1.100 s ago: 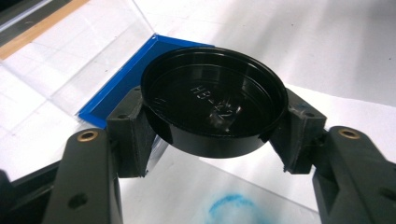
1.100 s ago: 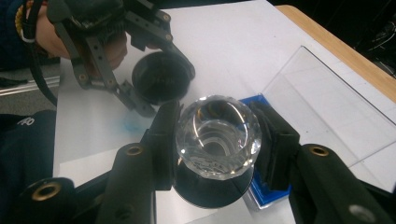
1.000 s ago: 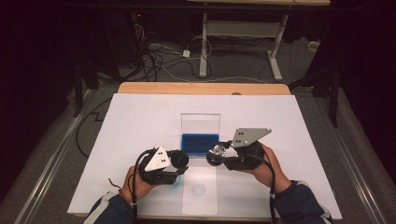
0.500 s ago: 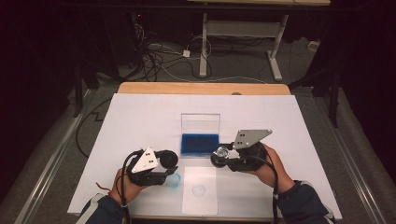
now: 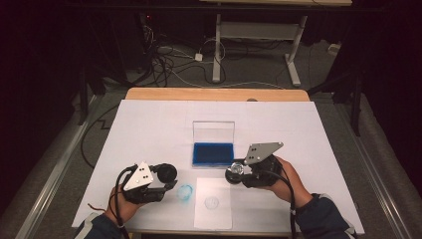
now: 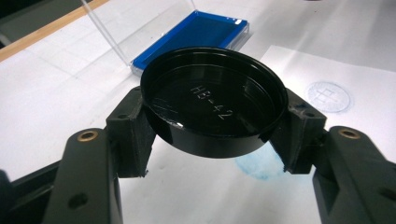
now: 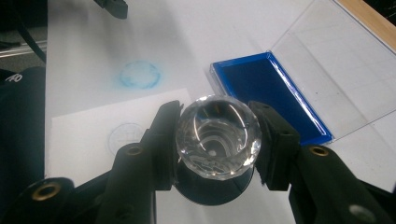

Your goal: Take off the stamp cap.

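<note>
The left gripper (image 5: 169,180) is at the near left part of the white table (image 5: 149,124), and its jaws are clamped on a round black cap (image 6: 214,100). In the left gripper view the cap is seen from its hollow side, tilted up toward the camera, and the marking "HB-42" is readable inside it. The two black pads press on the cap's rim from opposite sides. Under the cap, on the table surface, there is a smeared blue ink spot (image 5: 185,192); the cap is above it, but whether it touches the table cannot be told.

The right gripper (image 5: 238,173) is at the near right part of the table, and its jaws are closed on a round stamp with a clear faceted crystal handle (image 7: 218,135). The handle's top faces the camera in the right gripper view, and the dark body of the stamp is below it.

Between the two grippers lies a white sheet of paper (image 5: 214,211) with a pale round stamp print (image 5: 212,202) on it. Just behind the sheet stands the open blue ink pad (image 5: 213,154), its transparent lid (image 5: 213,132) raised upright on the far side. The stamp is held just beside the near right corner of the ink pad, not on it.
</note>
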`<act>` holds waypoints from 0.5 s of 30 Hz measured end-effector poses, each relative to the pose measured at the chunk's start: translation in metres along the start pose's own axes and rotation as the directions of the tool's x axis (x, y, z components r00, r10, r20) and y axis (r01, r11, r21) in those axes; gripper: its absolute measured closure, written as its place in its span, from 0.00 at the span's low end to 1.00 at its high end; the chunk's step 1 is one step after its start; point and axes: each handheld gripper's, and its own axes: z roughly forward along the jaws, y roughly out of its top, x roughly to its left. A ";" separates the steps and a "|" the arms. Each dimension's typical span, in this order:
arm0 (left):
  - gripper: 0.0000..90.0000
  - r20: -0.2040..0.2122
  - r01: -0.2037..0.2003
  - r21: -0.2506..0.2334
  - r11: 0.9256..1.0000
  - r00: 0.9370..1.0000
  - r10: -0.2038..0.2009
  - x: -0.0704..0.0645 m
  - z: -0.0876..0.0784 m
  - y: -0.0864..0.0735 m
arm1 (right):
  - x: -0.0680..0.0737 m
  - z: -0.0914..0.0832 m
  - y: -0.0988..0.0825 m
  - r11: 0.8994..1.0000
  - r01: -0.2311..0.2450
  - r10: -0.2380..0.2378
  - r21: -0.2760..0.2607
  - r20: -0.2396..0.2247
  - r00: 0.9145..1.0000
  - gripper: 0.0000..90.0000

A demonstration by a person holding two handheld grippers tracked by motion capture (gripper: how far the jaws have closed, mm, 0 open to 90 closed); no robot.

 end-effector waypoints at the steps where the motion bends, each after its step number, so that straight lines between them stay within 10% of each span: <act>1: 0.41 -0.003 0.001 0.000 1.000 1.000 -0.001 0.000 -0.001 -0.002 | 0.000 0.000 0.000 1.000 0.001 -0.001 0.001 0.001 1.000 0.63; 15: 0.41 -0.022 0.023 0.008 1.000 1.000 -0.023 0.003 -0.015 -0.021 | -0.006 -0.004 -0.001 1.000 -0.009 0.009 -0.014 0.016 1.000 0.63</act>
